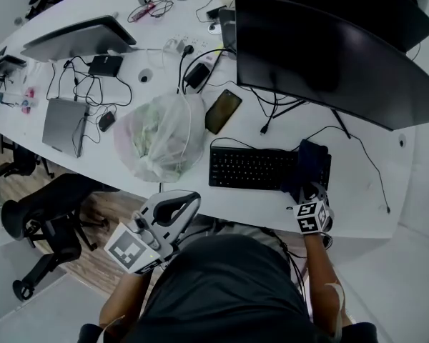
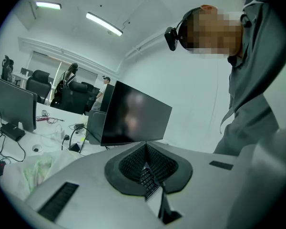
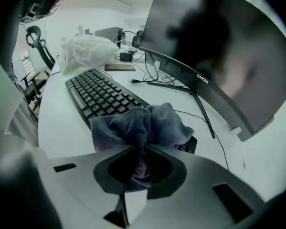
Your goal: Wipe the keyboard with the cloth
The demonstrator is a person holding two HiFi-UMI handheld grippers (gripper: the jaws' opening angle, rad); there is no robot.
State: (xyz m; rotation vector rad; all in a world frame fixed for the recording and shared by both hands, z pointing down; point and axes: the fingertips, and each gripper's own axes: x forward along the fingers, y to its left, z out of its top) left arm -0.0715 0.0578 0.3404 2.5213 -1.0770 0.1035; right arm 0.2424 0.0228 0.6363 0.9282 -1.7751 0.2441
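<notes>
A black keyboard [image 1: 254, 168] lies on the white desk [image 1: 357, 191] in front of a big monitor. A dark blue cloth [image 1: 309, 163] is bunched over the keyboard's right end. My right gripper [image 1: 310, 191] points steeply down at that end and is shut on the cloth [image 3: 143, 123], whose folds bulge out ahead of the jaws onto the keys [image 3: 97, 94]. My left gripper [image 1: 157, 224] hangs off the desk's near edge, close to the person's body. In the left gripper view its jaws meet [image 2: 145, 149] with nothing between them.
A curved monitor [image 1: 329, 56] stands behind the keyboard, with its cables trailing to the right. A white plastic bag [image 1: 161, 138] and a phone [image 1: 223, 111] sit left of the keyboard. Further left are a closed laptop [image 1: 64, 125] and tangled cables. An office chair [image 1: 50, 213] stands by the desk edge.
</notes>
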